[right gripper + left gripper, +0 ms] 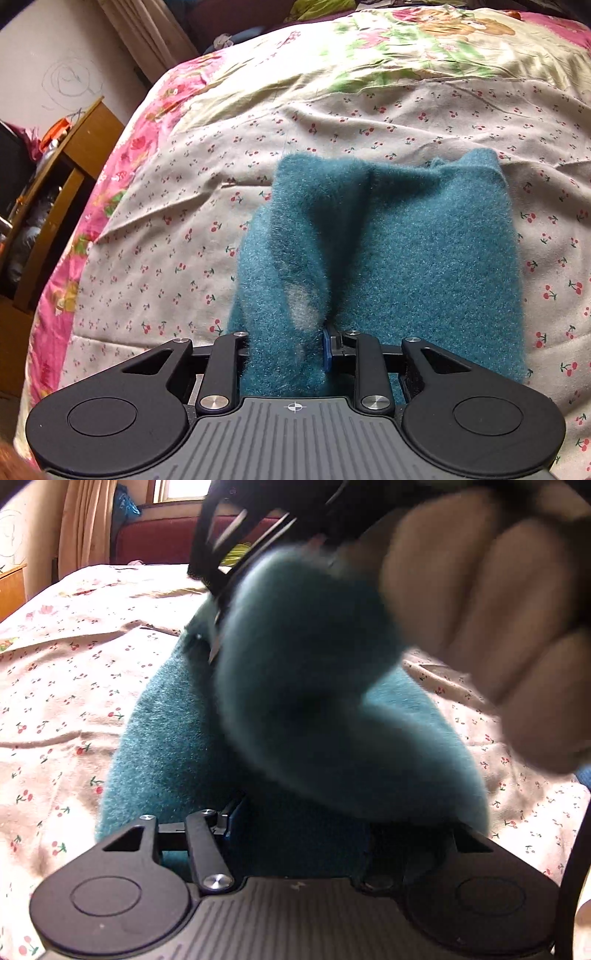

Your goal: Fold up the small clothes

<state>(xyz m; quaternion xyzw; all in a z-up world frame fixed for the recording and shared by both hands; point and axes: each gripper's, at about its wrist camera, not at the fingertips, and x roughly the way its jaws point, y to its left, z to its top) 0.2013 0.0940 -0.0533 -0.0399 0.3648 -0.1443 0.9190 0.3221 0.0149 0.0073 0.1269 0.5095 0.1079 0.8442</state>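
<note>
A fuzzy teal garment point(406, 251) lies on the cherry-print bedsheet point(184, 236). My right gripper point(286, 354) is shut on a raised fold of the teal garment at its near edge, with one blue pad point(326, 350) showing. In the left wrist view the teal garment point(177, 753) is bunched over my left gripper point(295, 834), whose fingertips are hidden under the cloth. The other gripper and the person's hand point(480, 602) hold a blurred fold of it close above.
A wooden bedside cabinet point(62, 177) stands left of the bed. A pink floral quilt border point(122, 147) runs along the bed's left edge. A dark red headboard or sofa point(155, 539) and a curtain point(81, 520) are beyond the bed.
</note>
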